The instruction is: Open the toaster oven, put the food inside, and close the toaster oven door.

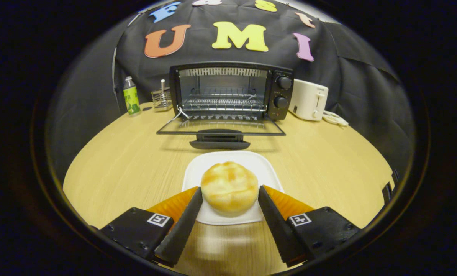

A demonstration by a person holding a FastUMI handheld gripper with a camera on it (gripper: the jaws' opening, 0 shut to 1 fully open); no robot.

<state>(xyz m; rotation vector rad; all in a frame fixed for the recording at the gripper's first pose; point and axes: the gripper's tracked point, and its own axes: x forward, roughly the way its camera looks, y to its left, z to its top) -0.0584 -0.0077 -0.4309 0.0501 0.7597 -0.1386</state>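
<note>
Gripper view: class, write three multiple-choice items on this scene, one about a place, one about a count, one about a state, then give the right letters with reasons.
1. Where is the bun?
A. on the white plate, between the fingers
B. on the oven rack
C. beside the bottle

2. How many knobs does the toaster oven show?
A. one
B. two
C. four

3. How is the oven door?
A. shut
B. taken off
C. folded down open

Answers: 1 A, the bun sits on the plate with a finger at each side of it. 2 B, two round knobs sit one above the other on its panel. 3 C, the door lies flat on the table, rack in view.
</note>
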